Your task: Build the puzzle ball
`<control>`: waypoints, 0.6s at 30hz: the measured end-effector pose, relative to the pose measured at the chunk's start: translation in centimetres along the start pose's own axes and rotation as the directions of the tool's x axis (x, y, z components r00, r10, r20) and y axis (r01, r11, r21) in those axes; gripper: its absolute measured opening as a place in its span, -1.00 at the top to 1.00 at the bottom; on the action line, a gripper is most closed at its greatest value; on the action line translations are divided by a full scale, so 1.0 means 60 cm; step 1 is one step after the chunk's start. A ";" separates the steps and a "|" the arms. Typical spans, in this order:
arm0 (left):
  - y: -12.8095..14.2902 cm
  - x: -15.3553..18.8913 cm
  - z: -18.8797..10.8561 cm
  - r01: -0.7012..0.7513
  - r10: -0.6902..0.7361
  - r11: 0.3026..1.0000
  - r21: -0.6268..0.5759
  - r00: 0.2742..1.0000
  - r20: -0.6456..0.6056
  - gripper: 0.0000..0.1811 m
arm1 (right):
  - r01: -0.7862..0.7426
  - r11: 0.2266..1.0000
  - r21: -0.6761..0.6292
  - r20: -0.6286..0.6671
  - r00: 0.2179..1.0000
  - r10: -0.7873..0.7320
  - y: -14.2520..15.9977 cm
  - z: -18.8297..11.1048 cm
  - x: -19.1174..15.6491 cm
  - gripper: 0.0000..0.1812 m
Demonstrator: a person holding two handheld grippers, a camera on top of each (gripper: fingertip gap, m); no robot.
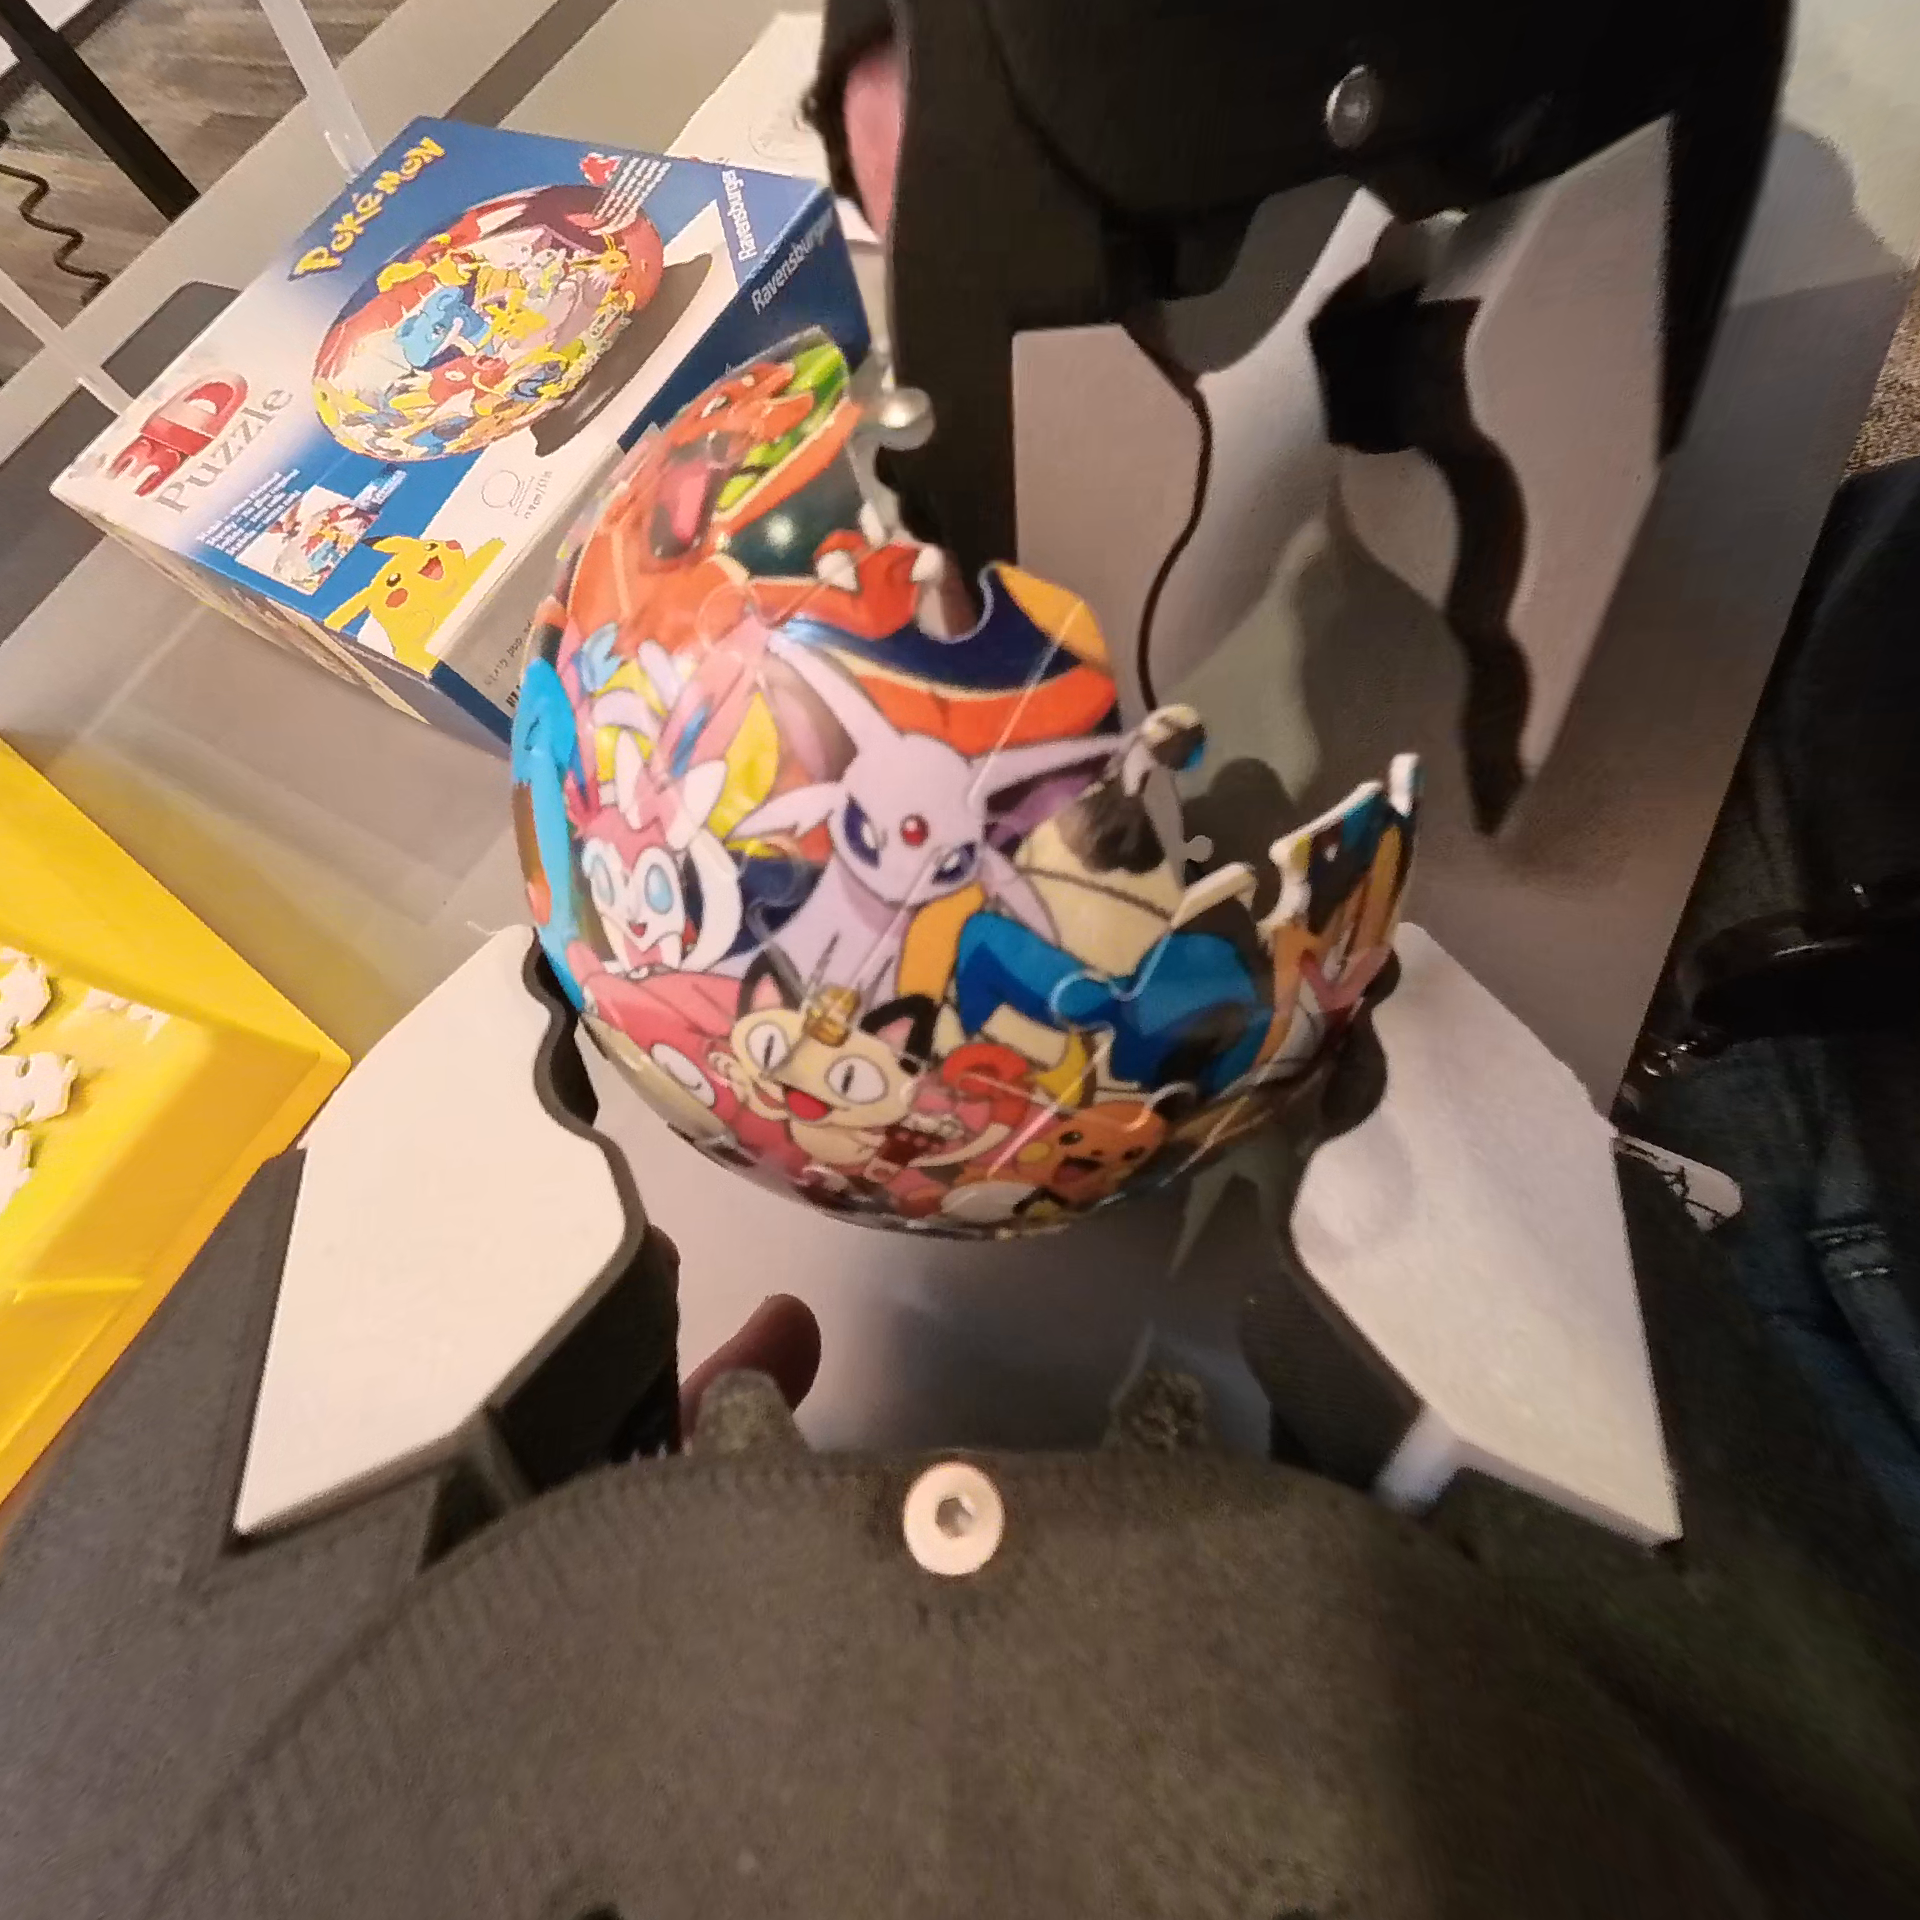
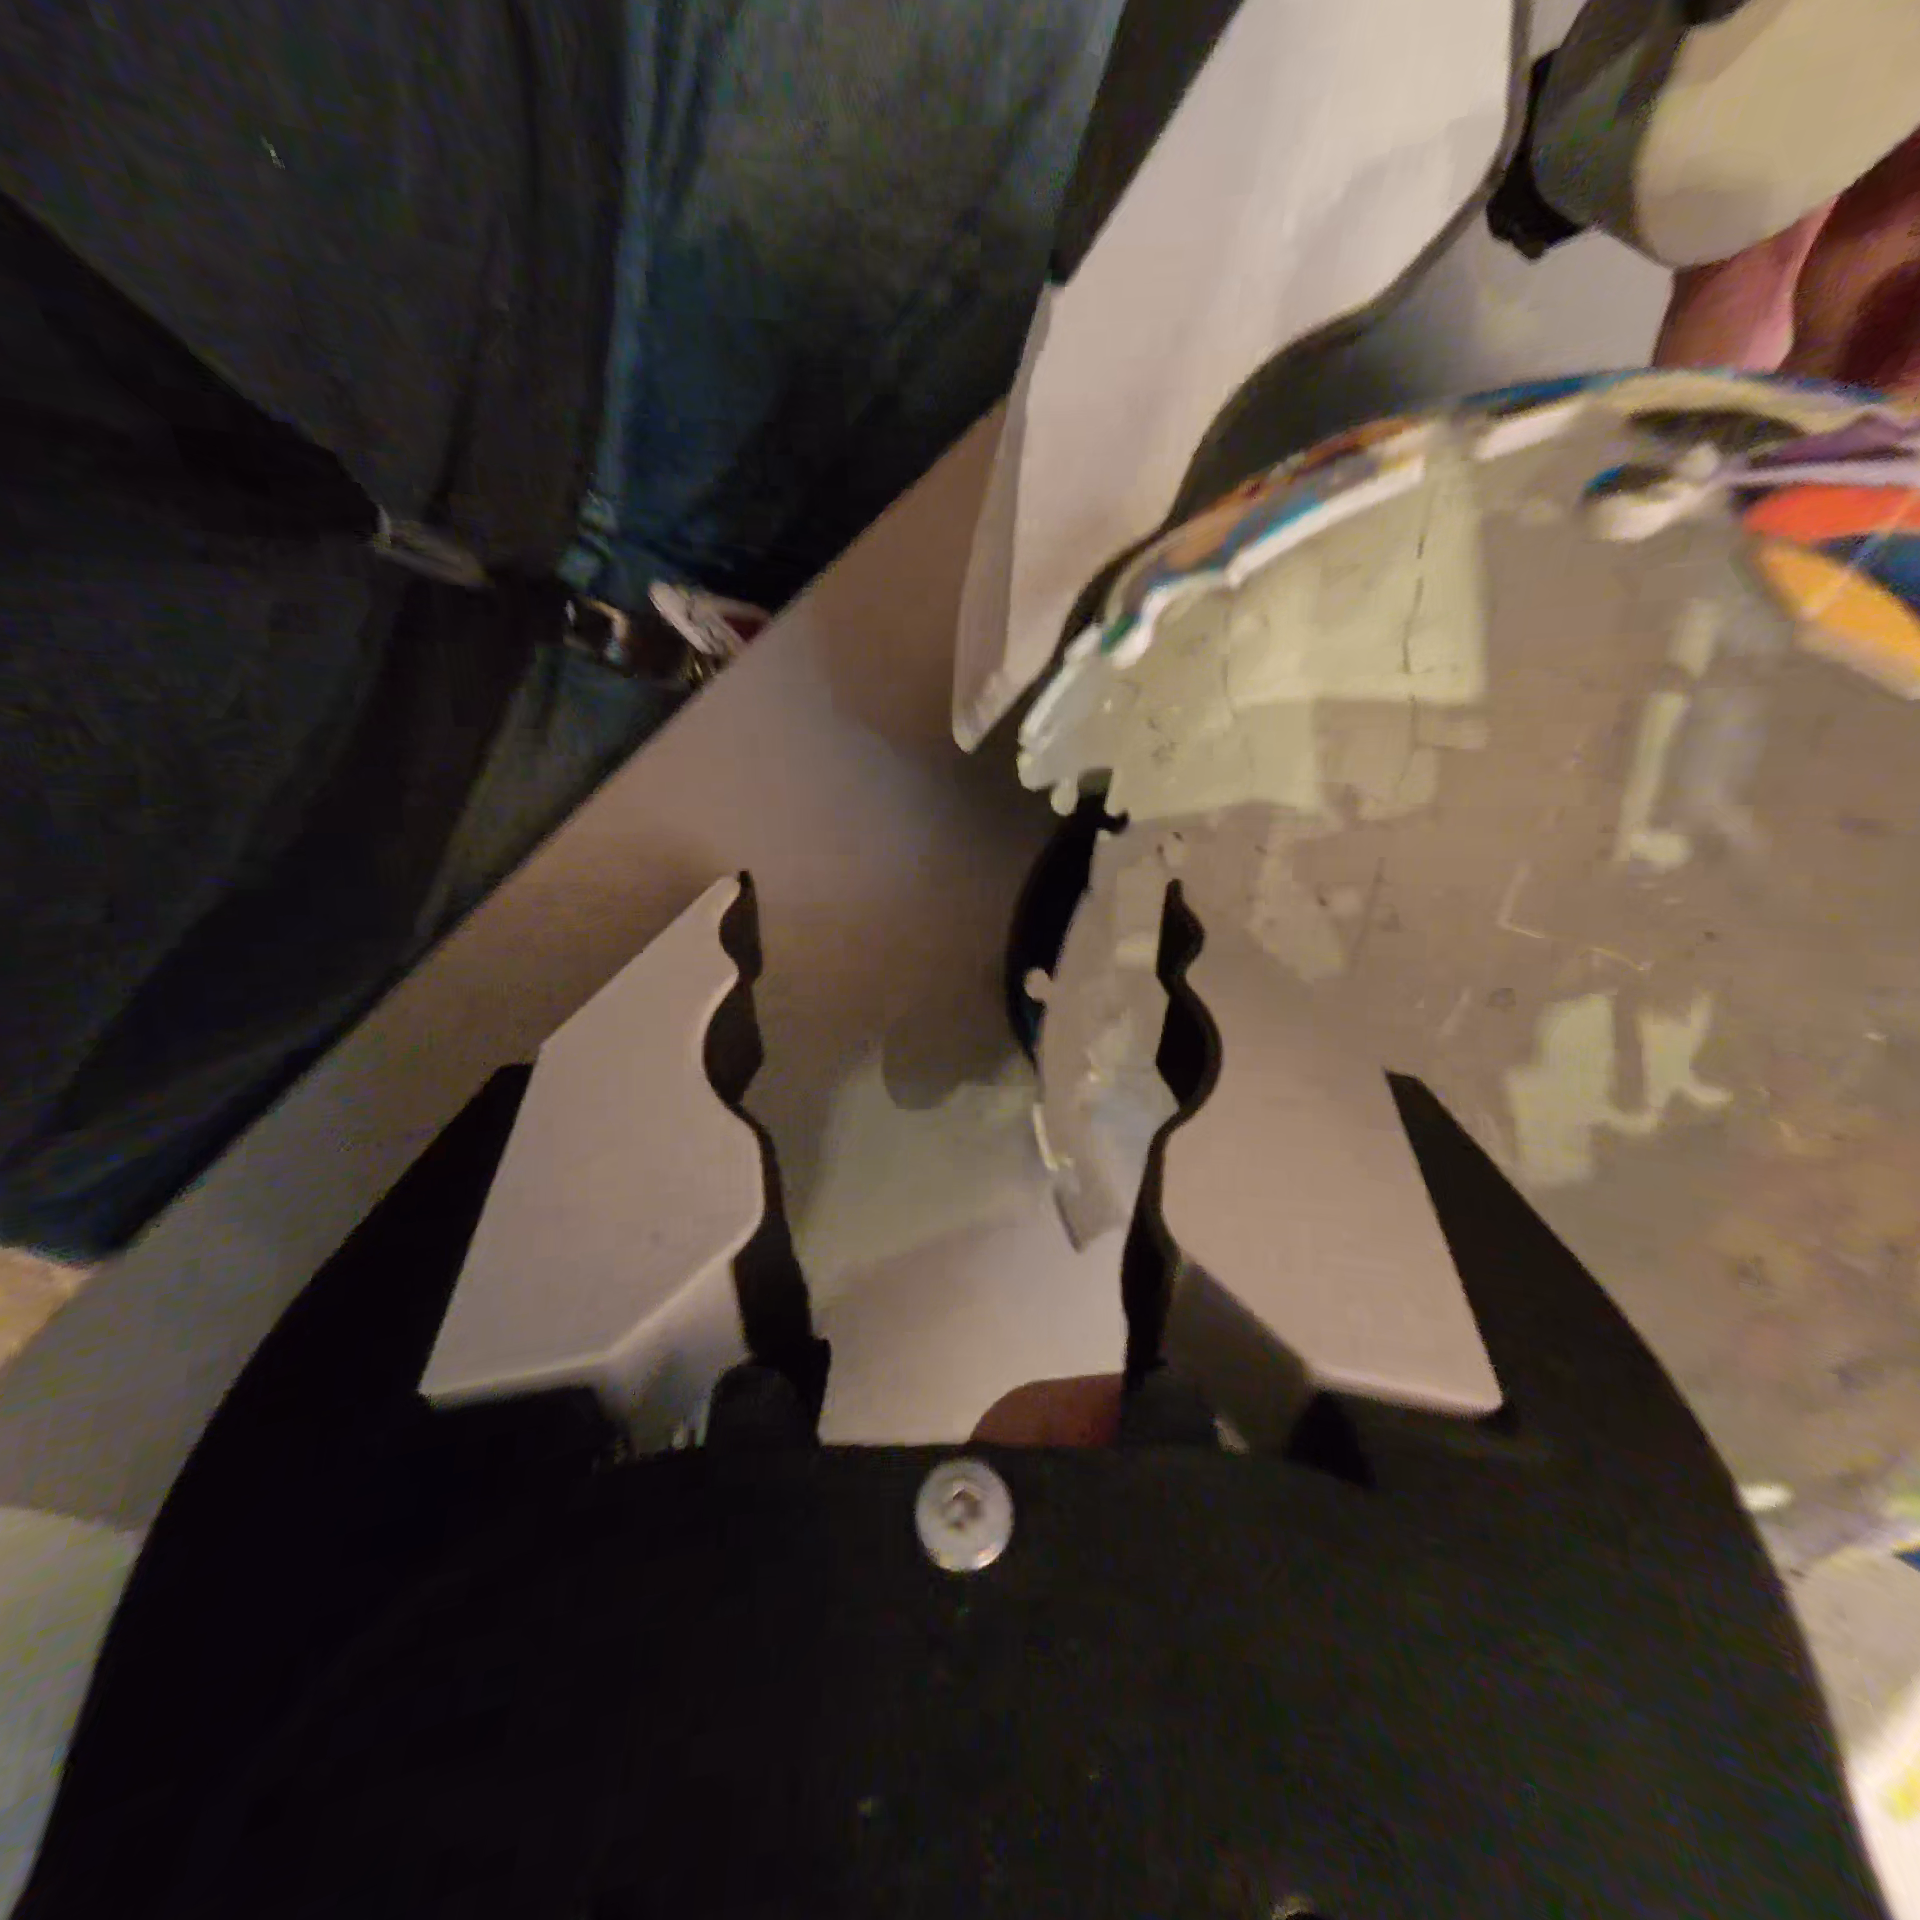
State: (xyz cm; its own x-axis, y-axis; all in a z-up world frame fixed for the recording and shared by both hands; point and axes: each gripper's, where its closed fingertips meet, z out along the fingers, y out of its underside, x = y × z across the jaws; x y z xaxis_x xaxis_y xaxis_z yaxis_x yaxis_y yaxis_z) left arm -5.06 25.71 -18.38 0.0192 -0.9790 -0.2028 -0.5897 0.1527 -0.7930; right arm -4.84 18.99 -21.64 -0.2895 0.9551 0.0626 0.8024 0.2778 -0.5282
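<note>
While most of the puzzle ball [image 1: 894, 894] is assembled, a jagged gap remains on top. It sits clamped between the left gripper [image 1: 961, 997] fingers above the counter [image 1: 260, 727]. The right gripper [image 2: 961, 1049], jaws apart, reaches its rim; loose pieces [image 1: 42, 1049] wait in a yellow tray [image 1: 208, 1122].

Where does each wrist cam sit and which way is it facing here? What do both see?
Left wrist view: on the left gripper, looking down along its fingers at the puzzle ball clamped between them; a fingertip shows.
Right wrist view: on the right gripper, facing the ball's open, pale inside; its jaws stand apart; jeans behind.
Shared: the ball, the right gripper, the white table.
</note>
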 end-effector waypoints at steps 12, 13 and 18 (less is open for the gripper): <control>0.000 0.000 0.000 -0.001 0.001 1.000 0.000 1.000 0.002 -0.51 | -0.075 0.996 0.051 -0.031 0.997 0.077 -0.010 0.029 -0.007 0.00; 0.000 0.000 0.000 0.000 0.000 1.000 0.001 1.000 0.001 -0.51 | -0.068 0.997 0.046 -0.033 0.997 0.070 -0.009 0.029 -0.008 0.00; 0.001 0.001 -0.001 0.007 -0.007 1.000 0.019 1.000 0.005 -0.50 | -0.100 0.993 0.064 -0.048 0.993 0.104 -0.012 0.027 -0.003 0.08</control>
State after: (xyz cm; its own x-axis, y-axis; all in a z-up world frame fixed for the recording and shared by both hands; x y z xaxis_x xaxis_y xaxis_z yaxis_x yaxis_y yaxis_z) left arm -5.13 25.67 -18.38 0.0272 -0.9794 -0.2003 -0.5743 0.1487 -0.8050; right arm -6.19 18.48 -22.64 -0.1795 0.9826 0.0482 0.7923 0.1734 -0.5849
